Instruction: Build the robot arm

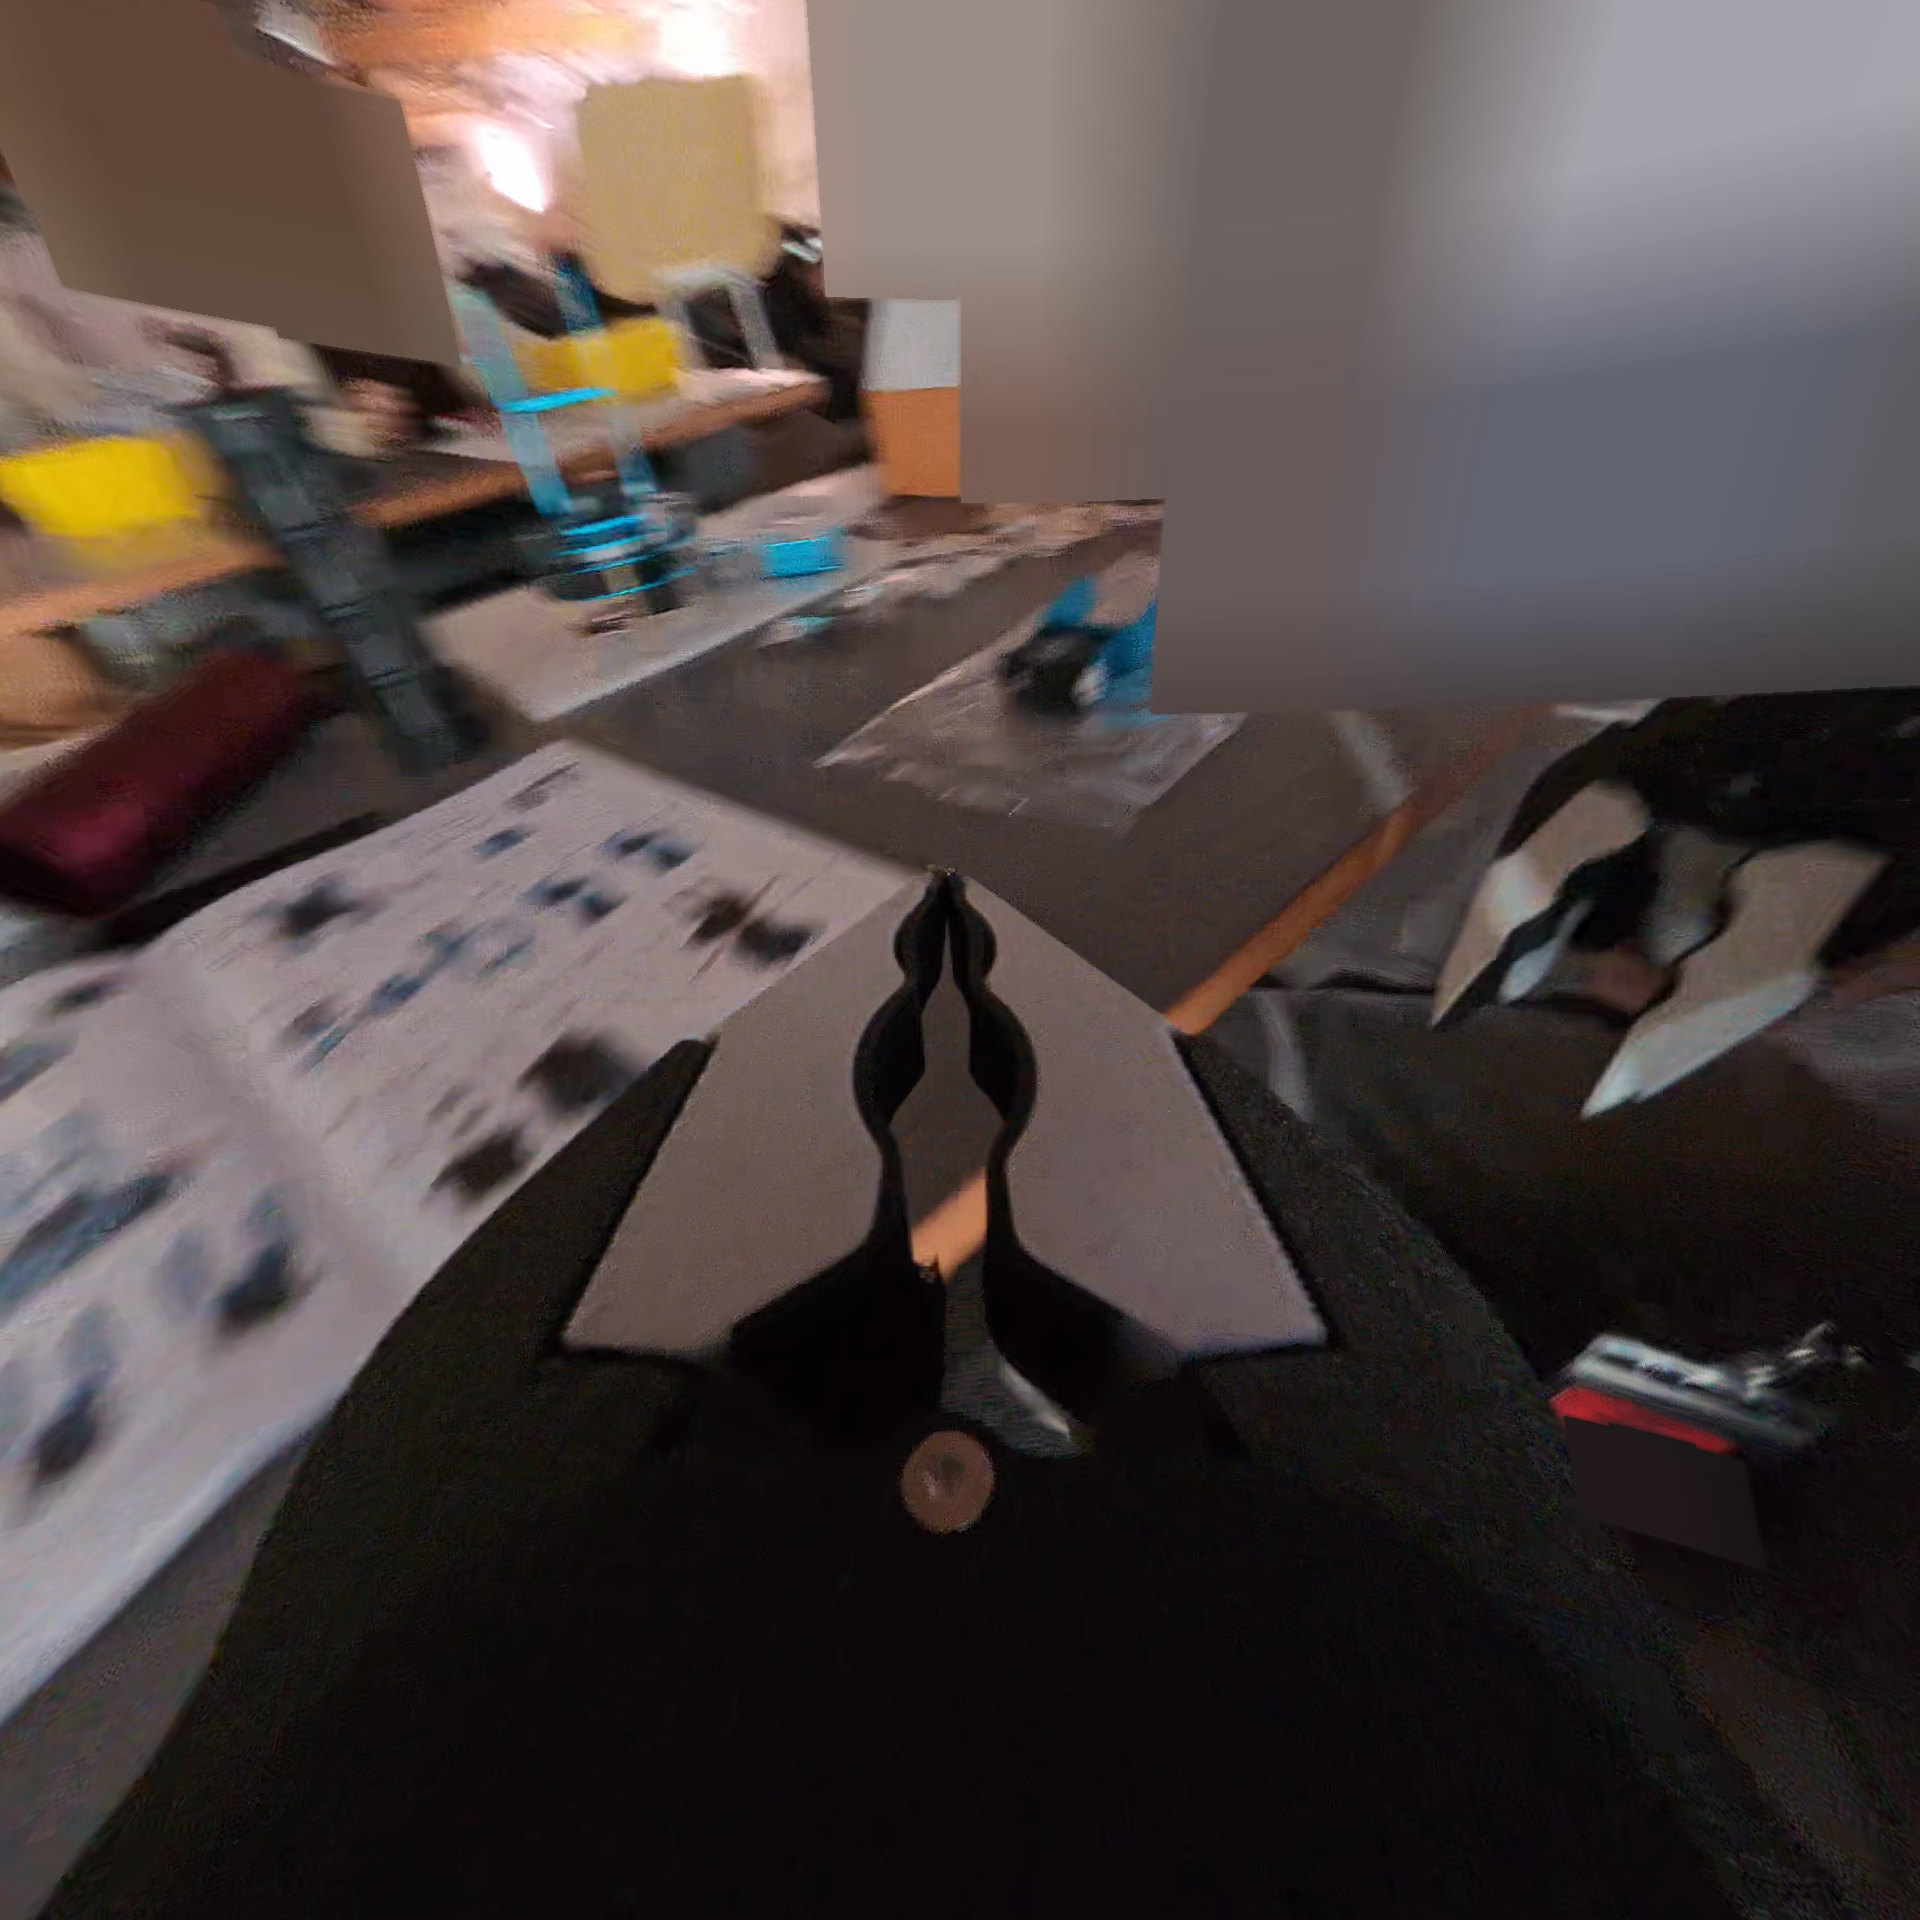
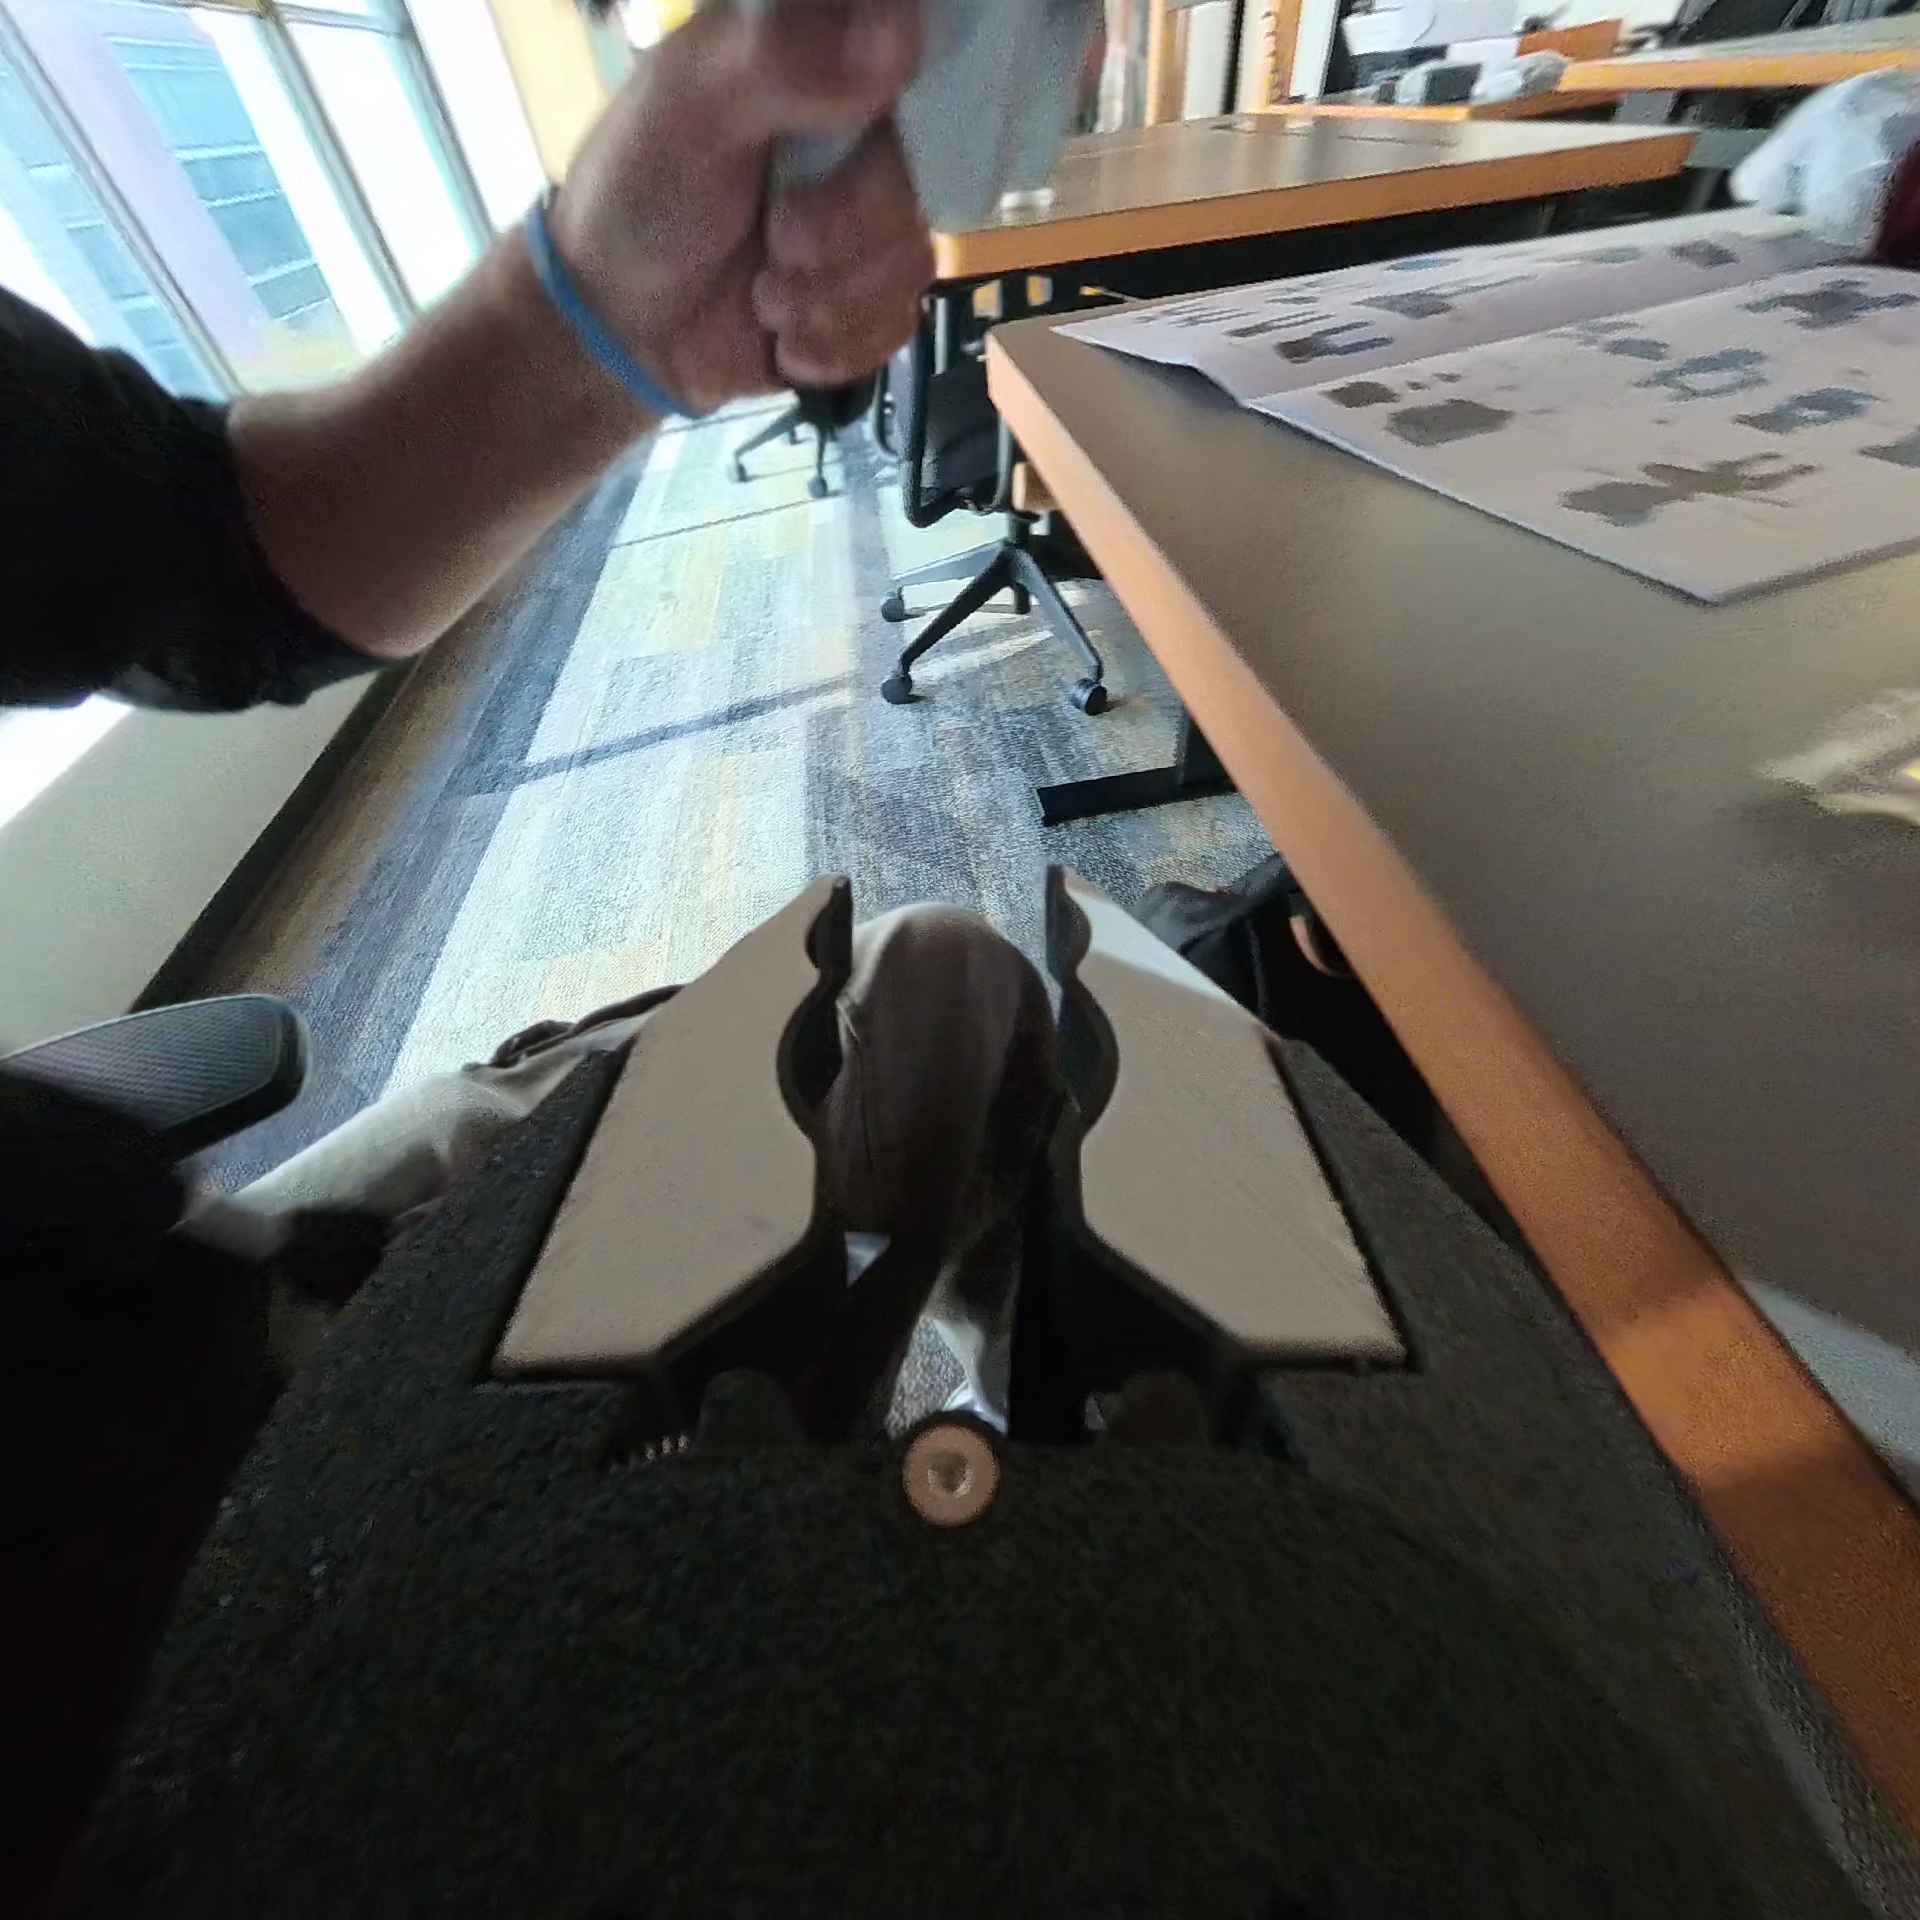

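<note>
My left gripper (image 1: 943, 883) is shut and empty, with its tips touching. It hovers over the near edge of a dark table (image 1: 1278, 935) with an orange rim, next to a large white printed sheet (image 1: 312, 1039). My right gripper (image 2: 948, 894) is open and empty. It is off the table, over the carpet, beside the table's edge (image 2: 1299, 727). A brown cloth-covered knee (image 2: 935, 1060) shows behind its gap. It also shows in the left wrist view (image 1: 1515, 1065), to the right and open. A bare hand (image 2: 707, 229) with a blue wristband grips the left gripper's handle.
The sheet (image 2: 1610, 416) covers much of the table. A clear plastic bag (image 1: 1039, 748) with a blue and black item, a dark red pouch (image 1: 135, 790) and yellow bins (image 1: 104, 488) lie farther back. Office chairs (image 2: 966, 499) and a chair armrest (image 2: 156, 1049) stand on the carpet. The grippers' ends are close to 20 centimetres from one another.
</note>
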